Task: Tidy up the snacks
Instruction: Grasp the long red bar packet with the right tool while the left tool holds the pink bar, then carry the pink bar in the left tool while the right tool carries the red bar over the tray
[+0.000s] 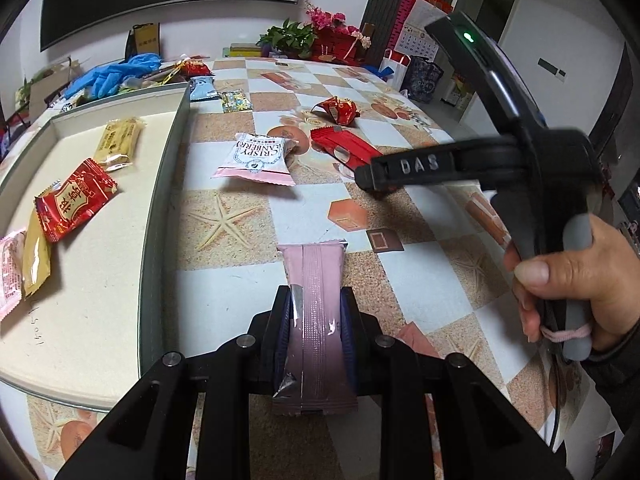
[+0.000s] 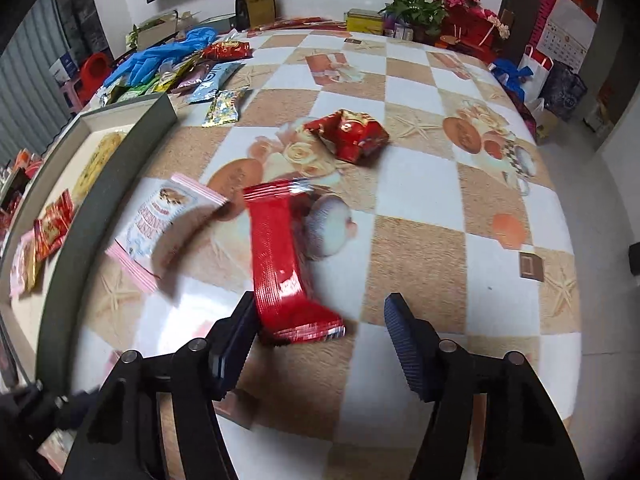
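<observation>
My left gripper (image 1: 316, 296) is shut on a long pink snack packet (image 1: 316, 268), held just above the table beside the tray's wall (image 1: 160, 200). In the right wrist view my right gripper (image 2: 320, 304) stands open around the near end of a red snack packet (image 2: 280, 248) lying on the table. Its left finger is against the packet's edge and its right pad is well clear. The left wrist view shows that gripper (image 1: 372, 174) from the side over the red packet (image 1: 340, 146). A white-and-pink cranberry packet (image 1: 256, 158) lies close by.
The shallow grey tray (image 2: 80, 208) on the left holds several packets, among them a yellow one (image 1: 118, 142) and a red one (image 1: 72, 200). A crumpled red packet (image 2: 352, 134) lies farther back. Blue gloves (image 2: 160, 58) and loose snacks pile up at the far left; potted flowers (image 2: 440, 12) stand behind.
</observation>
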A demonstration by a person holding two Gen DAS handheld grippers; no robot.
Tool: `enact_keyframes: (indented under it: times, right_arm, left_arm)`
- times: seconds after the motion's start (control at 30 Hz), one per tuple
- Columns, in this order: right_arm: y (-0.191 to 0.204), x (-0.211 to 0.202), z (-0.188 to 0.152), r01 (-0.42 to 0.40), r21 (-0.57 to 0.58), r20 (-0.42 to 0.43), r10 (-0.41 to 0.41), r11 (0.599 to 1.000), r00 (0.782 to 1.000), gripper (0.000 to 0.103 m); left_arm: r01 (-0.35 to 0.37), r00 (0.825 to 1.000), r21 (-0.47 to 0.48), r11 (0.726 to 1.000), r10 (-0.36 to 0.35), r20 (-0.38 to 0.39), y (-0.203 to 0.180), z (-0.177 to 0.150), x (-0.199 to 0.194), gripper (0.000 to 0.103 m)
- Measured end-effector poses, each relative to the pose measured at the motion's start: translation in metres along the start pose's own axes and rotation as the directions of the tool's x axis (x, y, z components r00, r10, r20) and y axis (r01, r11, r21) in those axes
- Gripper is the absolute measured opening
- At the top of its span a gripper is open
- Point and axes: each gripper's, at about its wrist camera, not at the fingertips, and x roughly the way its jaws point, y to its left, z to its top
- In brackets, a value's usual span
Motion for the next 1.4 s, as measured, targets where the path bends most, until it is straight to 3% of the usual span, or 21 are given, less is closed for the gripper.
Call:
enact_keyframes:
  times: [0.13,0.2,0.23,0.27,0.33,0.43,0.5,0.57,0.73,1.07,1.4]
  right_arm:
    - [-0.001,0.003,0.018,-0.027,0.021,0.017,0.027,0.999,1.0,0.066]
    - [0.009,0.007,0.028,-0.013,-0.049,0.035,0.015,0.999,0.999,0.069]
    - [0.014,0.012,0.03,0.01,-0.087,0.018,-0.009,0.996,1.0,0.085]
    - [0.02,0.02,0.031,0.033,-0.13,-0.015,-0.035,0.991,0.999,0.092]
    - [0.018,0.023,0.031,-0.023,-0.129,-0.013,0.021,0.991,1.0,0.093]
    - [0.013,0.023,0.029,-0.031,-0.107,0.002,0.032,0.994,0.999,0.093]
    - [0.015,0.02,0.029,-0.037,-0.12,0.018,0.039,0.992,0.999,0.083]
    - [0.02,0.014,0.032,-0.046,-0.135,0.019,0.049,0.99,0.999,0.021]
    - [0.028,0.011,0.028,-0.043,-0.157,-0.002,0.043,0.987,0.999,0.021]
    - [-0.012,-0.047,-0.034,-0.177,0.058,0.103,0.171,0.982,0.98,0.021]
    - [-0.008,-0.082,-0.059,-0.257,0.101,0.16,0.24,0.961,0.958,0.021]
  left_arm:
    - [-0.011,1.0,0.007,1.0,0.011,0.0,-0.003,-0.001,-0.001,0.026]
    - [-0.018,1.0,0.012,1.0,0.018,0.0,-0.004,-0.001,-0.001,0.026]
    - [-0.02,1.0,0.014,1.0,0.02,0.0,-0.004,-0.001,-0.001,0.026]
    - [-0.023,1.0,0.015,1.0,0.023,0.0,-0.005,-0.001,-0.001,0.026]
    - [-0.028,1.0,0.017,0.999,0.028,0.0,-0.005,-0.001,-0.001,0.026]
    - [-0.036,0.999,0.022,0.999,0.036,-0.001,-0.006,-0.001,-0.001,0.026]
    - [-0.044,0.999,0.029,0.999,0.045,-0.002,-0.008,-0.001,0.0,0.026]
    - [-0.059,0.998,0.04,0.997,0.059,-0.005,-0.01,0.0,0.001,0.026]
    - [-0.074,0.997,0.069,0.995,0.076,-0.016,-0.016,-0.001,0.001,0.025]
    - [-0.052,0.999,0.062,0.997,0.051,0.005,-0.022,0.002,-0.01,0.025]
    - [-0.066,0.997,0.024,0.998,0.065,0.033,-0.012,0.006,-0.03,0.025]
